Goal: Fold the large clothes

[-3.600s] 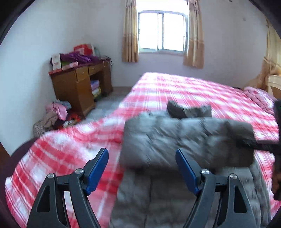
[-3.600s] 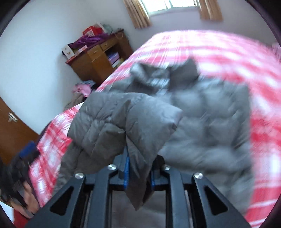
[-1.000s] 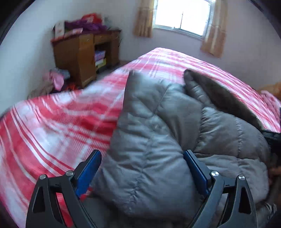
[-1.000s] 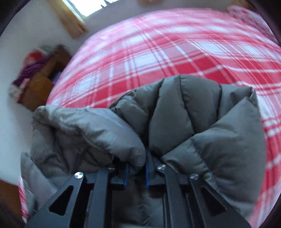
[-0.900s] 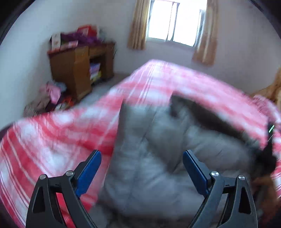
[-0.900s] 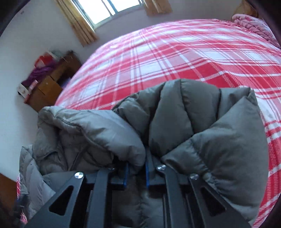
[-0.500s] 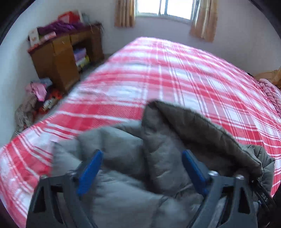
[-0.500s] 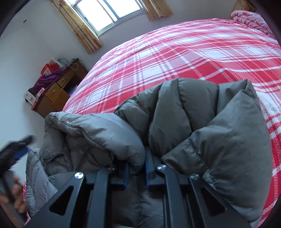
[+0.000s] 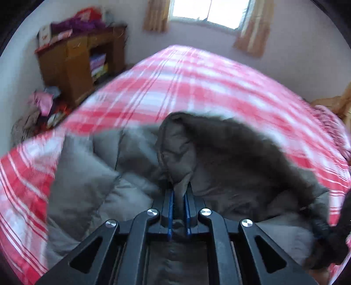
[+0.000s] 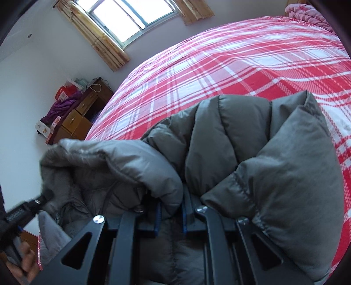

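Bedroom: a bed under a red plaid sheet (image 10: 252, 72), a window (image 10: 129, 17) on the far wall, a wooden desk (image 9: 81, 63) off to the left. A grey padded jacket (image 10: 252, 149) lies bunched on the sheet directly ahead of both tools. The left gripper (image 9: 178, 197) is clamped on a fold of its darker lining; the right gripper (image 10: 171, 210) pinches a quilted edge, padding billowing over its fingers. Judged step: both holds secured for a fold. Next move likely calls for lifting both ends together, keeping the fabric taut, and laying it over evenly.
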### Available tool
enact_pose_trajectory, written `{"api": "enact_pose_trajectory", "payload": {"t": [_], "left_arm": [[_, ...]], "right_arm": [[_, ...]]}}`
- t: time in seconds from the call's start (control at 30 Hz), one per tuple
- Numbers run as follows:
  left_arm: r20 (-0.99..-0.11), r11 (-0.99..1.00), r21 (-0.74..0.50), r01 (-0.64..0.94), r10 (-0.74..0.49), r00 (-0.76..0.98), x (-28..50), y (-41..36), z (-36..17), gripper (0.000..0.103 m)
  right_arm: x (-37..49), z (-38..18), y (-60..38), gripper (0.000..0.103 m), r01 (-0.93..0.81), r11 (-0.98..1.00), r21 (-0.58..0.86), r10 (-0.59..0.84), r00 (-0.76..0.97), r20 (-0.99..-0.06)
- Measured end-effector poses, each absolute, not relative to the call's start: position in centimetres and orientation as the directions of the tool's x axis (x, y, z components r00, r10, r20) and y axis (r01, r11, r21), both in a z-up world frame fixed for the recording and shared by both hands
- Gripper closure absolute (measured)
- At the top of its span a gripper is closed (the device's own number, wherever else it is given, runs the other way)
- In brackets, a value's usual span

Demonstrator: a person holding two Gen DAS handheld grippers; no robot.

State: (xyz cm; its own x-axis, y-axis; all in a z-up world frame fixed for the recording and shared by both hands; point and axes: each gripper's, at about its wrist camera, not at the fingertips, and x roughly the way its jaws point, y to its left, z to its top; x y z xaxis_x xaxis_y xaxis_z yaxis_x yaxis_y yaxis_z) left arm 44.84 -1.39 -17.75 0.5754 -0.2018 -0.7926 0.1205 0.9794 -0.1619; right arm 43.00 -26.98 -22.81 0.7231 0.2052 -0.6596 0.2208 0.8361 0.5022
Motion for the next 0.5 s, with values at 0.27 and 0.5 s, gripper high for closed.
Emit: {"api": "enact_pose_trajectory", "payload": {"t": [0.27, 0.5], "left_arm": [[-0.739, 0.967, -0.249, 0.063, -0.231, 0.633, 43.5, 0.3, -20.7, 0.091], [-0.733, 0.976, -0.209, 0.065, -0.2, 0.65, 43.3, -0.2, -20.6, 0.091]], "right_arm": [[43.2, -22.3, -27.6, 0.084, 0.226, 0.816, 0.533, 0.248, 0.695, -0.675], [39.2, -12.7, -27.2, 0.066, 0.289, 0.886, 0.362, -0.032, 0.818, -0.575]]}}
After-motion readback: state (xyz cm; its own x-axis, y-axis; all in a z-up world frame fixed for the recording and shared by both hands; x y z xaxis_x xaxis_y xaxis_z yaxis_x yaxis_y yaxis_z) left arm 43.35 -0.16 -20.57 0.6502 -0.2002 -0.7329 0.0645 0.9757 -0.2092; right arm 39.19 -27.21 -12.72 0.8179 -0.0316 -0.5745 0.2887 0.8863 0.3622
